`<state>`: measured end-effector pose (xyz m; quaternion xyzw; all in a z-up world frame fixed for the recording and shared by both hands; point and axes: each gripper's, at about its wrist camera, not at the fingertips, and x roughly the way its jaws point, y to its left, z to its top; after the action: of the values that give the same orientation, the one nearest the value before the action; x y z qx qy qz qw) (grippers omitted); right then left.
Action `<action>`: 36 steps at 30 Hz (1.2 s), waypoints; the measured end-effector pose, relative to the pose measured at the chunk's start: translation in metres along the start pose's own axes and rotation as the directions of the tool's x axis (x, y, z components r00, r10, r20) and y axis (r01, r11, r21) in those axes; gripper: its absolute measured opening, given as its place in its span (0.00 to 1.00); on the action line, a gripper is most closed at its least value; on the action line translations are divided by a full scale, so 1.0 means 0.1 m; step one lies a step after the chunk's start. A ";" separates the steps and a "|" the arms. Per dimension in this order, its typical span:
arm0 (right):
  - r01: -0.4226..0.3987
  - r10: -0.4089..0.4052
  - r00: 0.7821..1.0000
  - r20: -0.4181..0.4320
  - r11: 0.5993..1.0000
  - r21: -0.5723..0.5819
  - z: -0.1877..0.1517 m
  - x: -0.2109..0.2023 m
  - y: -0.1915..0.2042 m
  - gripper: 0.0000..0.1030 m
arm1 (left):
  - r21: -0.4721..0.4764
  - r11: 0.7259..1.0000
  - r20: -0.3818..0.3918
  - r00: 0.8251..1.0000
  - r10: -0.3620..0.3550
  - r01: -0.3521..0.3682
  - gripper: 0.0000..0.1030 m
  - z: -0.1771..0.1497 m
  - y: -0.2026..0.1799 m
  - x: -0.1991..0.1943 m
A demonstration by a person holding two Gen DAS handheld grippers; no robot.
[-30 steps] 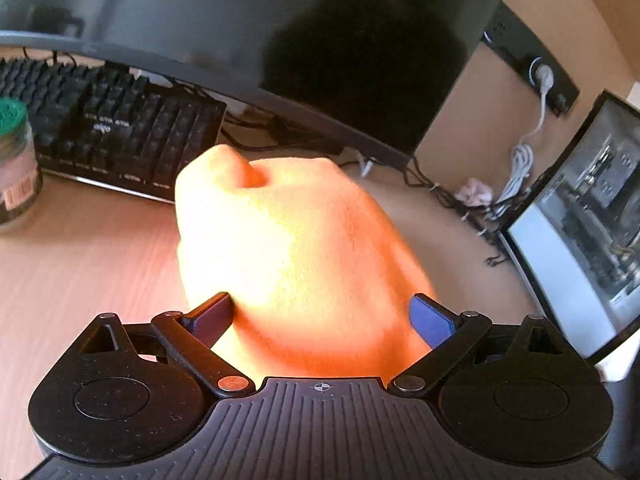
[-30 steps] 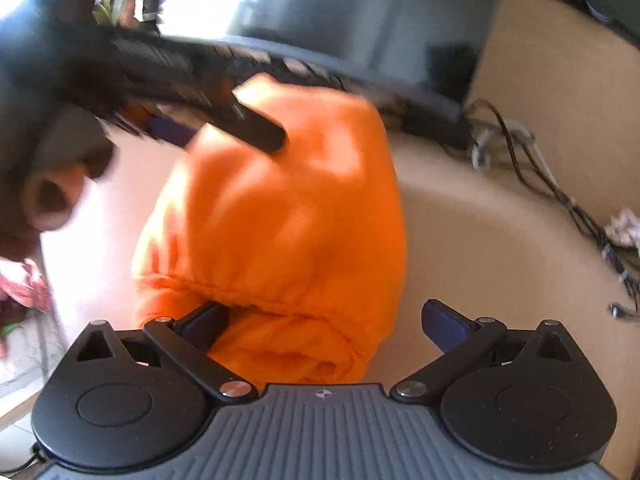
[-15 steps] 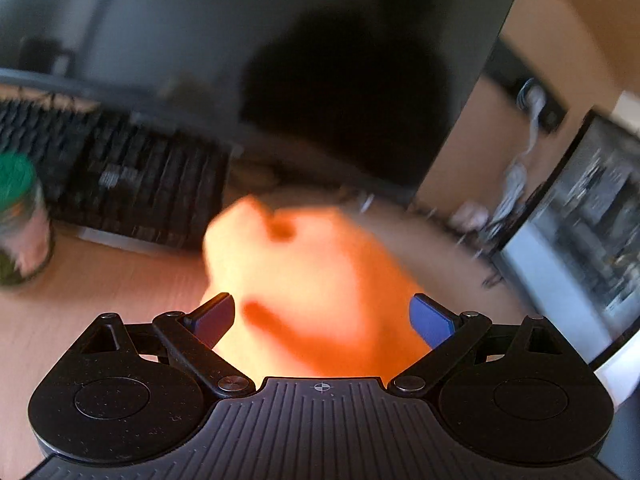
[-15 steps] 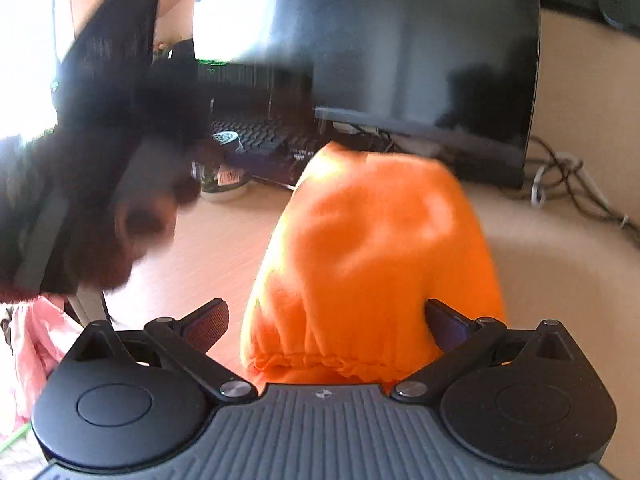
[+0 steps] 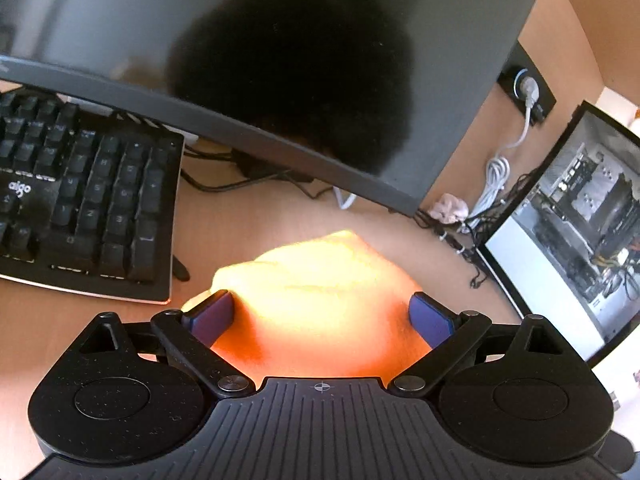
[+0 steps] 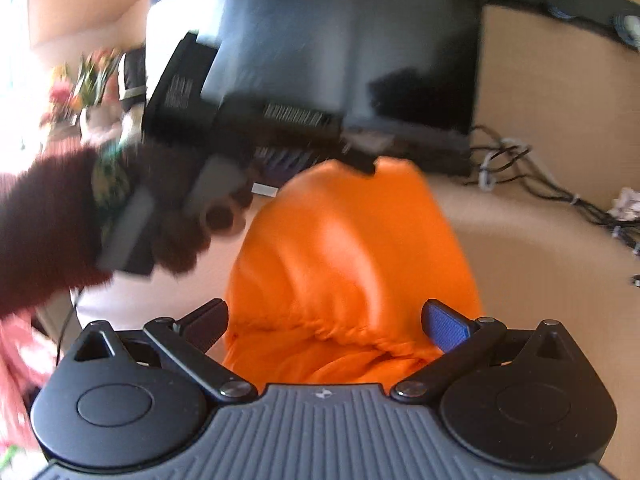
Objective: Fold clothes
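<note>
Two wide-apart tongs now sit around your soft orange bundled garment (image 5: 320, 300), which looks lower than before, near the black keyboard (image 5: 84, 208). Your left gripper (image 5: 320, 312) brushes it with one blue pad. Your right gripper (image 6: 326, 320) frames its gathered hem, clamping nothing.

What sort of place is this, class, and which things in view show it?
Probably a home or office computer desk: a black keyboard, a large dark monitor and an open computer case stand around the orange garment.
</note>
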<state>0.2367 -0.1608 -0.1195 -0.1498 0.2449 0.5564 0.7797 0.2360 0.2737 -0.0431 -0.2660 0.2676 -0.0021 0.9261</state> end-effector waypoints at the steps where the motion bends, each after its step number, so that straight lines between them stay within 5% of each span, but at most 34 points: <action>1: -0.004 0.004 1.000 -0.023 1.000 -0.008 0.00 0.06 -0.02 1.00 | -0.003 1.000 0.001 1.000 0.000 0.000 0.94 -0.01 0.01 0.01; 4: 0.005 -0.018 0.994 -0.111 0.993 -0.116 -0.13 0.33 0.03 1.00 | 0.002 1.000 0.001 1.000 0.016 -0.016 0.95 -0.02 -0.01 -0.02; 7: 0.018 -0.045 0.993 -0.112 0.971 -0.237 -0.23 0.47 0.12 1.00 | 0.002 0.999 -0.001 0.999 0.043 -0.043 0.96 -0.04 -0.03 -0.06; 18: -0.106 0.065 0.982 -0.180 0.967 -0.230 -0.14 0.32 0.03 1.00 | -0.095 0.989 -0.007 0.993 0.117 -0.117 0.96 -0.27 -0.03 -0.32; 24: -0.164 0.121 0.974 -0.190 0.958 -0.233 0.05 0.47 0.04 1.00 | -0.249 0.950 0.061 0.976 0.211 -0.190 0.95 -0.46 -0.06 -0.75; 29: -0.238 0.214 0.969 -0.126 0.946 -0.221 0.11 -0.03 -0.11 1.00 | -0.284 0.929 0.076 0.960 0.270 -0.239 0.95 -0.62 -0.32 -1.02; 32: -0.213 0.198 0.976 -0.091 0.956 -0.201 0.07 -0.28 -0.38 1.00 | -0.261 0.930 0.069 0.956 0.284 -0.258 0.95 -0.75 -0.54 -1.07; 36: -0.093 0.079 0.994 -0.080 0.977 -0.190 0.03 -0.21 -0.63 1.00 | -0.226 0.926 0.035 0.948 0.318 -0.302 0.95 -0.93 -0.82 -0.99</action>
<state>0.2908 -0.1975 -0.1081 -0.2341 0.2241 0.6049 0.7274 0.1160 0.1725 -0.0202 -0.3201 0.2720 0.1830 0.8889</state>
